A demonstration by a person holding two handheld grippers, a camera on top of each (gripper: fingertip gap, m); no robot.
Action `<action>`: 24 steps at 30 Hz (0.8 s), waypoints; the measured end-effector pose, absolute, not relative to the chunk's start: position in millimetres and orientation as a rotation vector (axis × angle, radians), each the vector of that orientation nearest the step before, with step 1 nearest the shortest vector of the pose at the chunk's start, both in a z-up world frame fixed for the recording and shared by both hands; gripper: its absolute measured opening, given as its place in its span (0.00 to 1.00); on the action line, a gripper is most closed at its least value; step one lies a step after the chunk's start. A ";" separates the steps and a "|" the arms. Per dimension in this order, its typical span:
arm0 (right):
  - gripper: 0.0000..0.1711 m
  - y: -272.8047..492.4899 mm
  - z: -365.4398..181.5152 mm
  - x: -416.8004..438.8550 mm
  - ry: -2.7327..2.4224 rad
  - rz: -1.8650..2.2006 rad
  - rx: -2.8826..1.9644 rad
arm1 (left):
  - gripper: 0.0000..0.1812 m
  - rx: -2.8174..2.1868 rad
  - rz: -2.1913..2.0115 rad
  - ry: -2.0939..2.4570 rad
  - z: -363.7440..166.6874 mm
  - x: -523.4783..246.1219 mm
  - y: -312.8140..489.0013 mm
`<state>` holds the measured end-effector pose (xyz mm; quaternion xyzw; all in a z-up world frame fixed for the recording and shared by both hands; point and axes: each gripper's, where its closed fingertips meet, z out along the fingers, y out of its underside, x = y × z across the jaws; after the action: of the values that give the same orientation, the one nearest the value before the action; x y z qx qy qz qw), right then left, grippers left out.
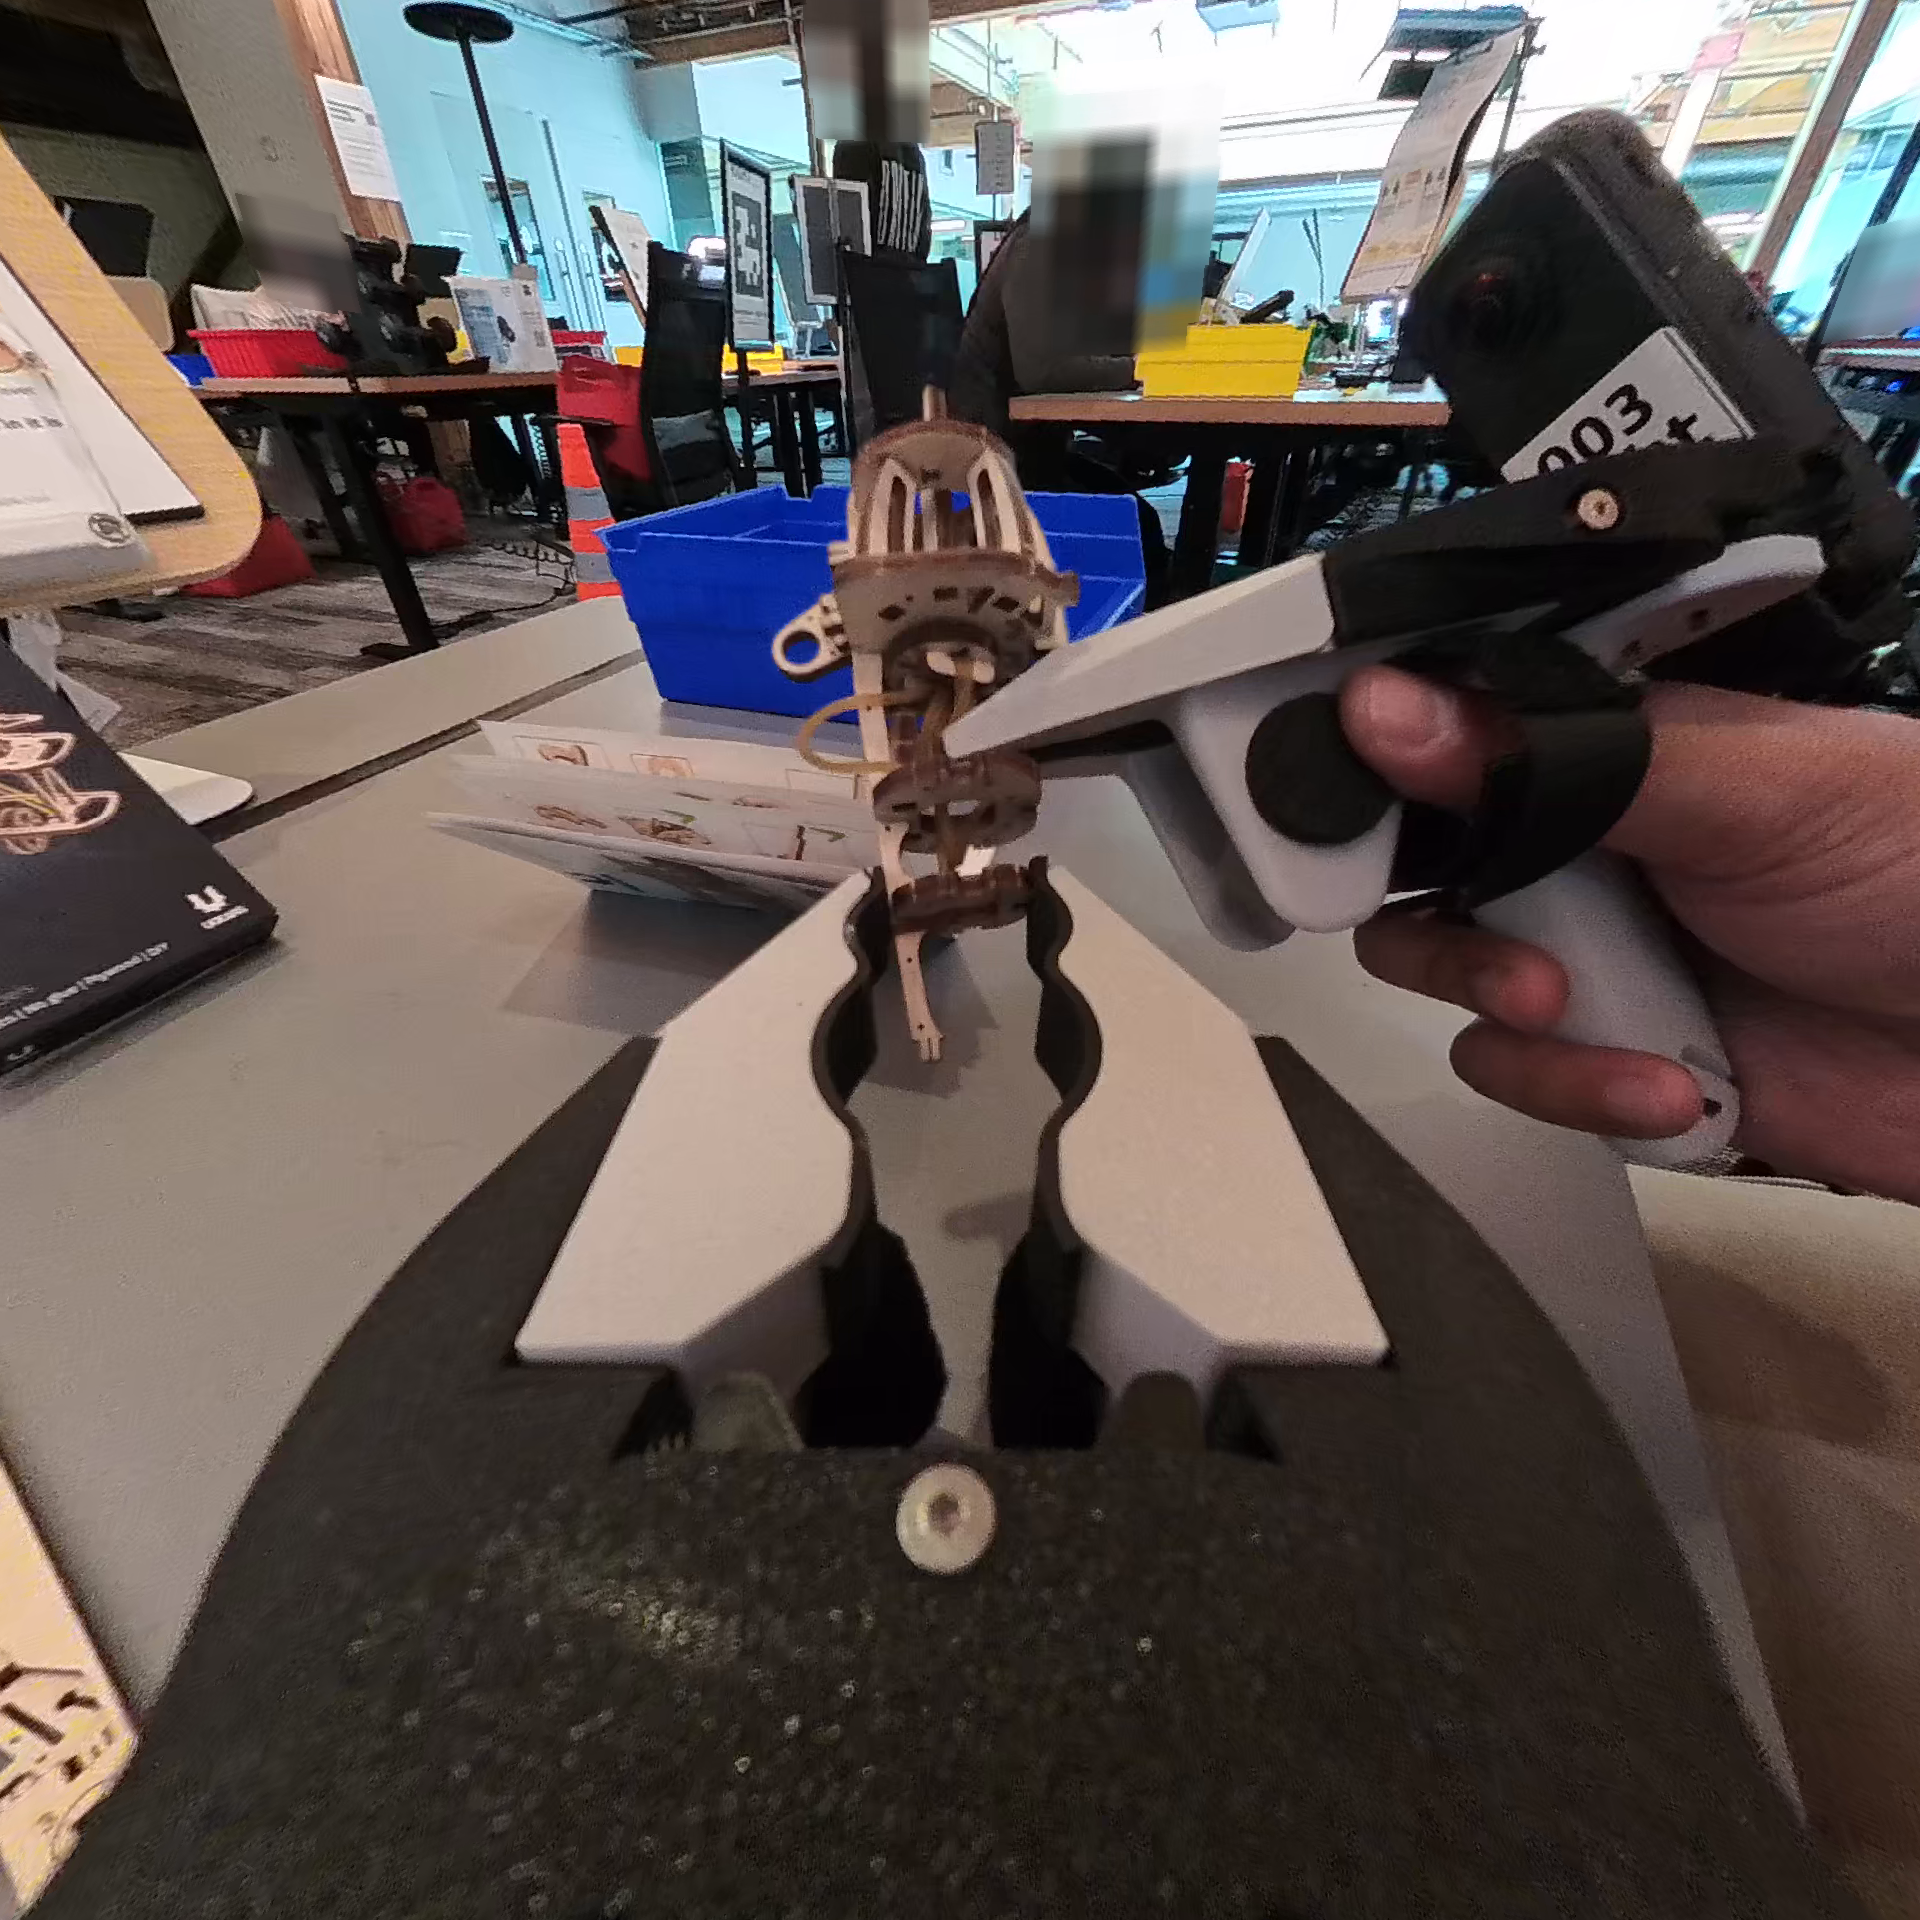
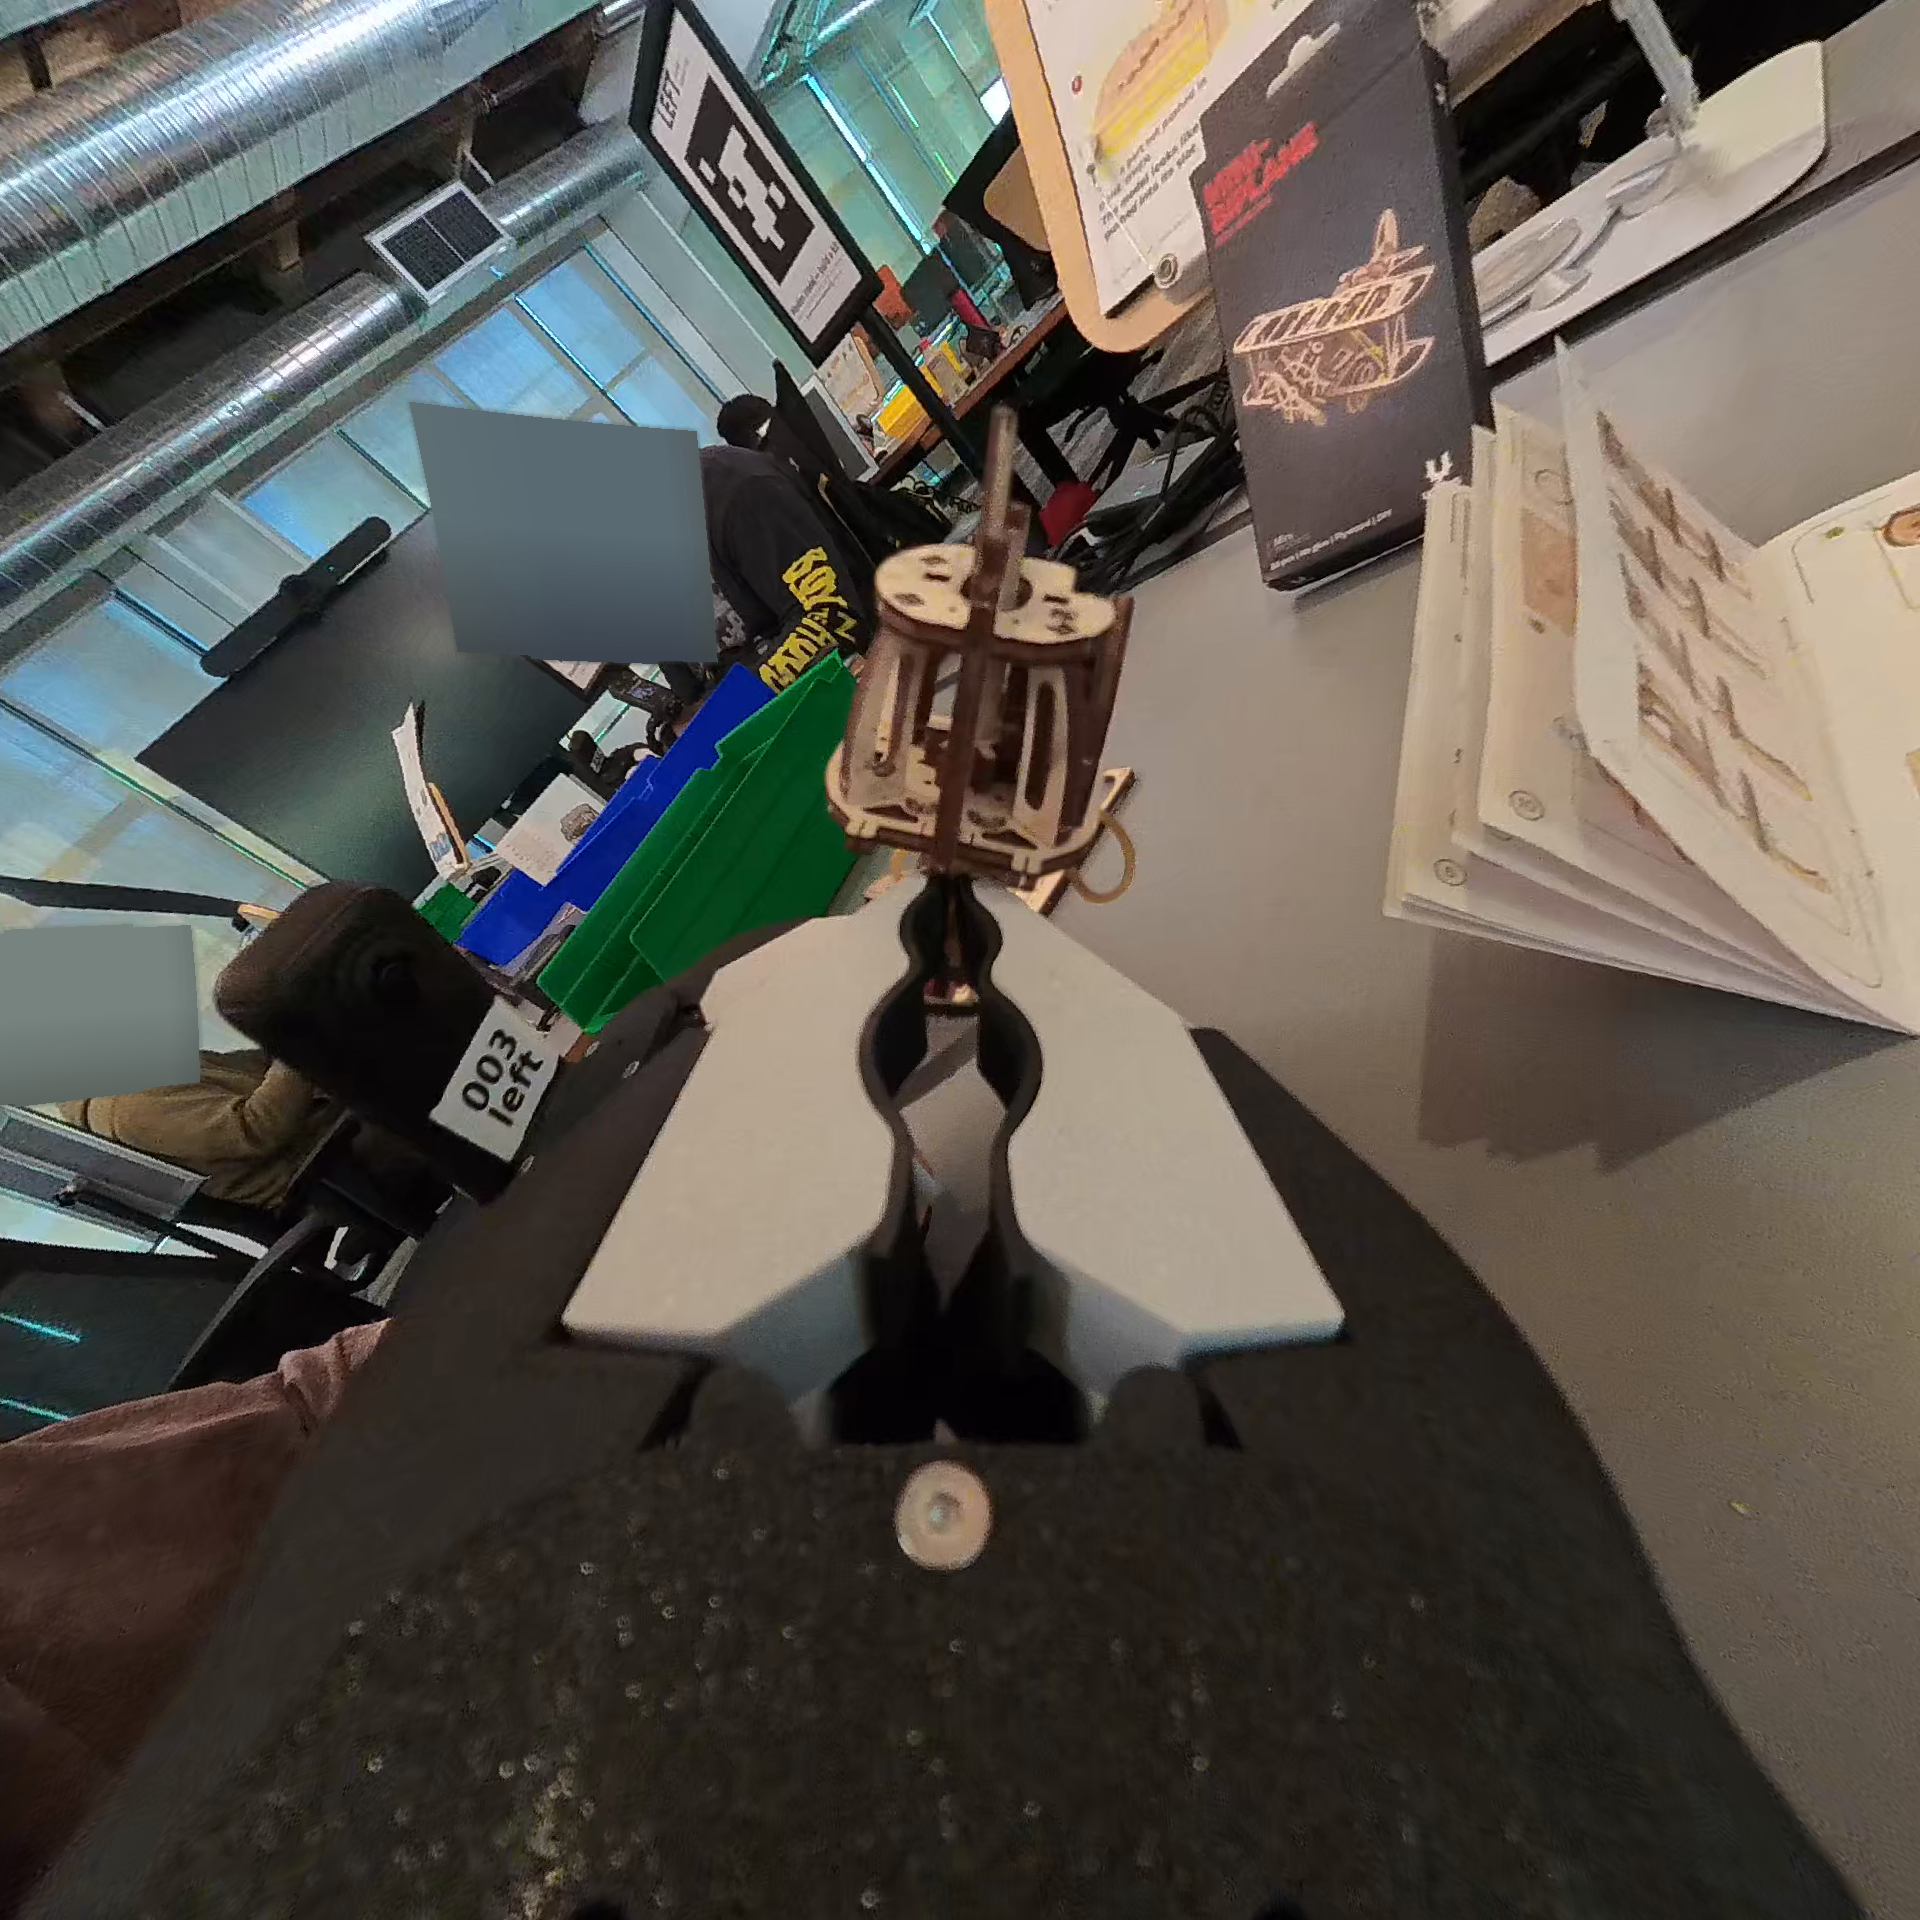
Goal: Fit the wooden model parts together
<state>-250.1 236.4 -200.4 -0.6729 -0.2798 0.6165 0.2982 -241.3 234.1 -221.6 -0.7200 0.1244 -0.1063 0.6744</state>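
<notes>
Wooden model: a pale plywood assembly (image 1: 940, 665) of slotted discs and arched ribs on a central shaft, held upright in the air above the grey counter (image 1: 343, 1039).
Elastic: a tan rubber band (image 1: 831, 732) loops out of the model's middle section.
Left tongs: the white-and-black two-finger left tongs (image 1: 956, 899) are closed on the model's lowest dark disc; a thin wooden strip hangs down between the fingers.
Right tongs: the right tongs (image 2: 951, 920) are nearly shut, pinching the model's shaft just under its cage-shaped section. In the left wrist view their pointed white tips (image 1: 961, 740) meet the model at mid-height, from the right.
Hand: a person's hand (image 1: 1662, 935) grips the right tool's handle.
Booklet: an open instruction booklet with printed diagrams (image 2: 1662, 748) lies on the counter just beyond the model.
Bin: a blue plastic bin (image 1: 727, 592) stands behind the booklet.
Box: a flat black box showing a wooden biplane (image 2: 1340, 312) rests on the counter to the left.
</notes>
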 end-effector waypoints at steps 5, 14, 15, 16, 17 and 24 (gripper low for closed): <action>0.00 229.0 -195.0 -254.3 -0.726 1.740 -1.754 | 0.13 -1.623 -0.278 0.270 -222.0 -239.1 234.2; 0.00 230.1 -195.1 -252.0 -0.735 1.794 -1.677 | 0.13 -1.610 -0.372 0.247 -218.4 -238.2 231.8; 0.00 231.5 -195.8 -251.3 -0.725 1.811 -1.679 | 0.13 -1.611 -0.381 0.254 -218.7 -236.5 231.4; 0.00 232.7 -196.5 -250.6 -0.718 1.824 -1.683 | 0.13 -1.614 -0.382 0.249 -219.2 -236.7 231.8; 0.00 232.8 -196.4 -249.7 -0.717 1.838 -1.681 | 0.13 -1.617 -0.385 0.244 -219.4 -237.3 232.3; 0.03 232.2 -193.8 -242.5 -0.767 1.815 -1.655 | 0.13 -1.625 -0.394 0.229 -220.3 -240.5 233.3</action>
<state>-242.5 232.2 -193.8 -0.6175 -0.2861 0.6769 0.2804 -240.5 233.3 -220.3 -0.7196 0.1012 -0.1743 0.6645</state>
